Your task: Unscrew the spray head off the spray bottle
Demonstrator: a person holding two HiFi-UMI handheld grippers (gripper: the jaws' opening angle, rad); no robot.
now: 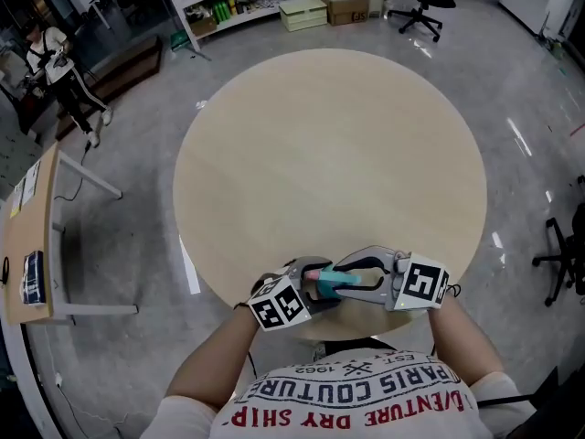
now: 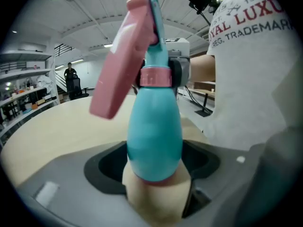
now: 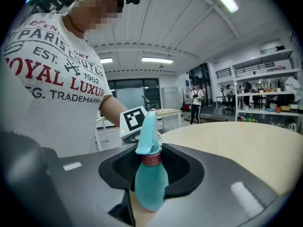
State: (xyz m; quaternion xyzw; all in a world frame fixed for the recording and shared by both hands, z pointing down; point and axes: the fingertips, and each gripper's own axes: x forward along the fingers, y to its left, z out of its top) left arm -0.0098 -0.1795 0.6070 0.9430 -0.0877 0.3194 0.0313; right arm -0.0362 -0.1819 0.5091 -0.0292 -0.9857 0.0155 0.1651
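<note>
A teal spray bottle with a pink spray head hangs between both grippers, just above the front edge of the round table. In the left gripper view the teal body fills my left gripper, which is shut on it. The pink head rises above the pink collar. Grey fingers of the right gripper clamp that collar from behind. In the right gripper view the bottle stands in my right gripper, its collar level with the dark recess.
The pale tabletop beyond the grippers holds nothing. A side desk stands at the left, shelves and boxes at the back, and office chairs at the back and right. A person sits far left.
</note>
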